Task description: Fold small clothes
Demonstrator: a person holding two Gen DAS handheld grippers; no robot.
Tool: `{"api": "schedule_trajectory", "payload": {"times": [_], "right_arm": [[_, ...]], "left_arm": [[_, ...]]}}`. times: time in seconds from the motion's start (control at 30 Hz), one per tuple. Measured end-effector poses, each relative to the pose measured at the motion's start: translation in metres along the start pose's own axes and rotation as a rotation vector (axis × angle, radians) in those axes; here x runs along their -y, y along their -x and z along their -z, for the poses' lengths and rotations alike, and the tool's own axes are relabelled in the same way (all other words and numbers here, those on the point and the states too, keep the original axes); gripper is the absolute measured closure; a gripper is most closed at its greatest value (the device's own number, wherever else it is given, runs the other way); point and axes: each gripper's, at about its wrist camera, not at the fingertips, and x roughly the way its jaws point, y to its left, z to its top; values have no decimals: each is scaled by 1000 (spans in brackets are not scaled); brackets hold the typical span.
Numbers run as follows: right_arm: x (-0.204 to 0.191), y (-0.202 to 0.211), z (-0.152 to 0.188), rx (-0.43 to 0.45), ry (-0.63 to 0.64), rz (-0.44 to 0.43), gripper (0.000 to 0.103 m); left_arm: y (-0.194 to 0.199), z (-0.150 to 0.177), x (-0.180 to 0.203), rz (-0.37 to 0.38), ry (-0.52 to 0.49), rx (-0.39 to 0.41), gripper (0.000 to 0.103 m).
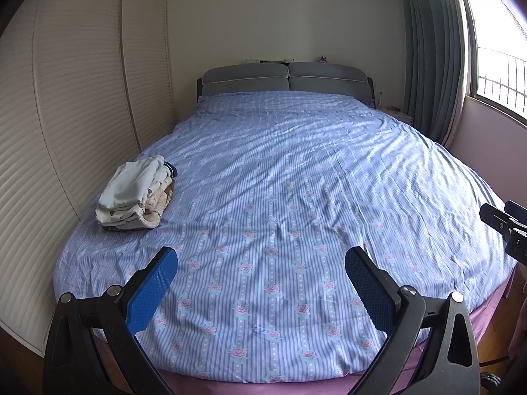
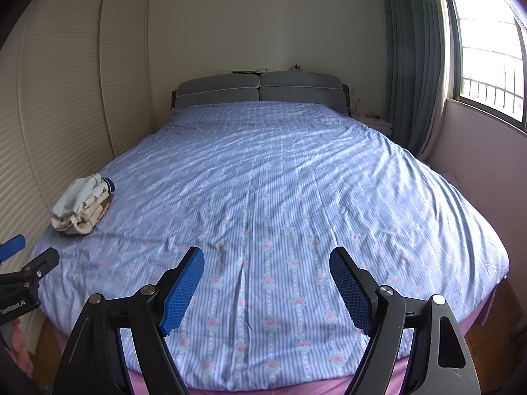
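Observation:
A stack of folded small clothes, pale green on top with cream and patterned pieces below, lies on the left side of the bed; it also shows in the right wrist view. My left gripper is open and empty, held above the near end of the bed, well to the right of the stack. My right gripper is open and empty above the near end too. The right gripper shows at the right edge of the left wrist view, and the left gripper at the left edge of the right wrist view.
The bed has a blue striped floral cover and a grey headboard. A louvred wardrobe runs along the left side. A nightstand, green curtain and window are at the right. Wooden floor lies below the bed's foot.

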Motion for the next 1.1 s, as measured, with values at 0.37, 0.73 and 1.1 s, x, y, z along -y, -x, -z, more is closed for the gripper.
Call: {"api": "schedule_trajectory", "payload": {"times": [0.37, 0.73, 1.1], "right_arm": [[0, 1, 1, 2, 4, 5, 23], [2, 1, 0, 4, 7, 3, 23], [2, 1, -1, 3, 8, 4, 23]], "left_arm": [[1, 0, 2, -16, -8, -14, 0], [4, -2, 4, -2, -14, -9, 0], [6, -2, 7, 2, -19, -3, 0]]}}
